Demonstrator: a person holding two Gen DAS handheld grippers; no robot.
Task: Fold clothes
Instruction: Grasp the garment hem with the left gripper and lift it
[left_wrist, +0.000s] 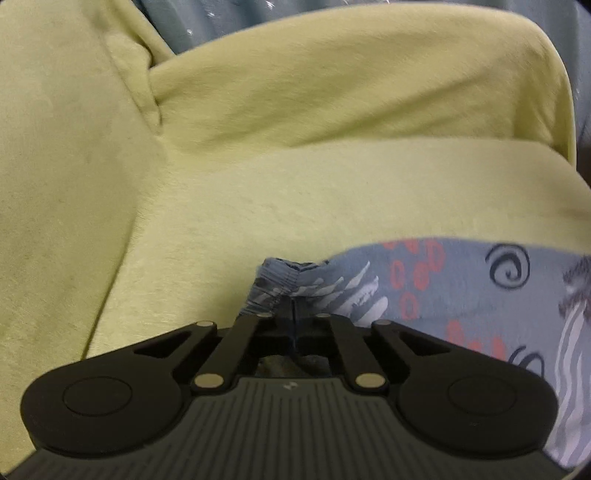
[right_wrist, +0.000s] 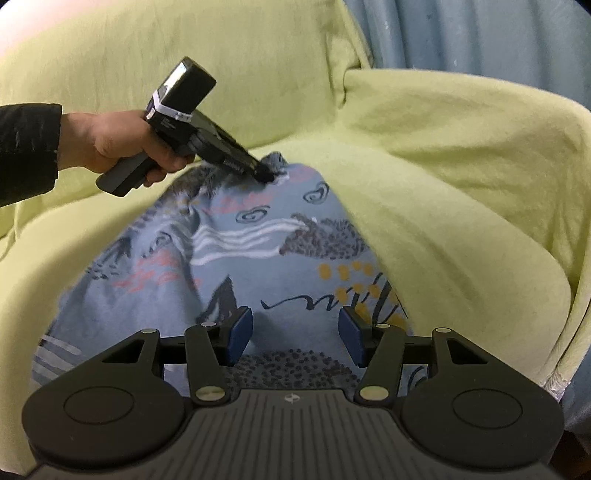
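Right wrist view: left gripper (right_wrist: 266, 173) pinches the blue-grey patterned cotton garment (right_wrist: 258, 251) at its far edge on the lime-green covered armchair (right_wrist: 461, 192).
Right gripper (right_wrist: 295, 334) hovers with jaws apart over the near hem; a thin pinch may slip when lifted.

Sofa cover (right_wrist: 461, 177): yellow-green cloth, soft, matt, fuzzy nap w/ loose folds. Garment (right_wrist: 266, 258): thin blue-grey printed cloth, matt, smooth, puckered at 12 o'clock. Right gripper (right_wrist: 295, 332): matt black plastic links, dull metal pins, blue rubbery-looking pads (right_wrist: 240, 332), ribbed grey body. Curtain (right_wrist: 480, 33) at 1 o'clock: blue cloth, pleated. Sleeve (right_wrist: 26, 147): dark quilted fabric, slight sheen.
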